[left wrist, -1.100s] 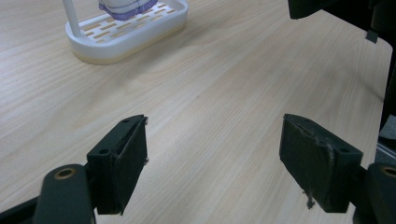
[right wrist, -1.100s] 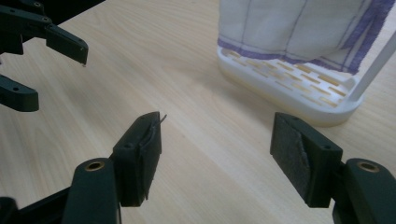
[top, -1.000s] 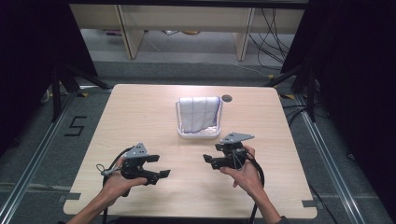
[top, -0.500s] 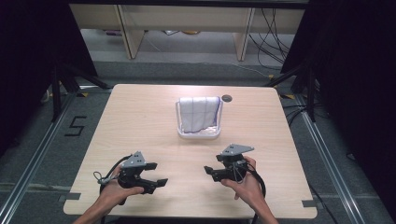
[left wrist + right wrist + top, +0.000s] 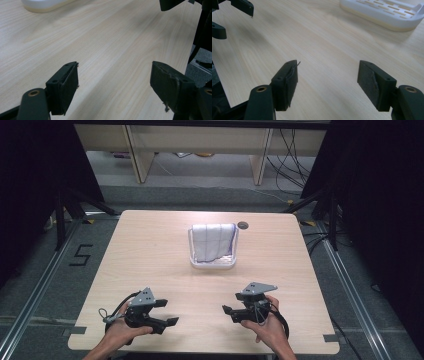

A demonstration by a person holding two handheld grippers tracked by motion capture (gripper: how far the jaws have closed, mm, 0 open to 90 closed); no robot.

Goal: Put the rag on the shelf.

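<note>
The left tongs (image 5: 167,312) sit low over the near left part of the worktop (image 5: 150,255), held in the person's left hand (image 5: 120,332). In the left gripper view their jaws stand wide apart with only bare wood between them; nothing is held. The right tongs (image 5: 229,312) are over the near right part of the worktop, in the right hand (image 5: 267,330). In the right gripper view their jaws are also spread wide, with bare wood between them and nothing gripped.

The two tongs point toward each other across a gap of open worktop and are apart.

A white tray (image 5: 212,264) stands far of both tongs, about mid-worktop, well apart from them. A white cloth (image 5: 214,241) lies in it, draped over its far rim. The tray's slotted edge (image 5: 387,12) shows at the top right of the right gripper view, and a bit of its rim (image 5: 42,5) at the top left of the left gripper view. A small dark round spot (image 5: 243,225) lies just right of the tray's far corner.
</note>
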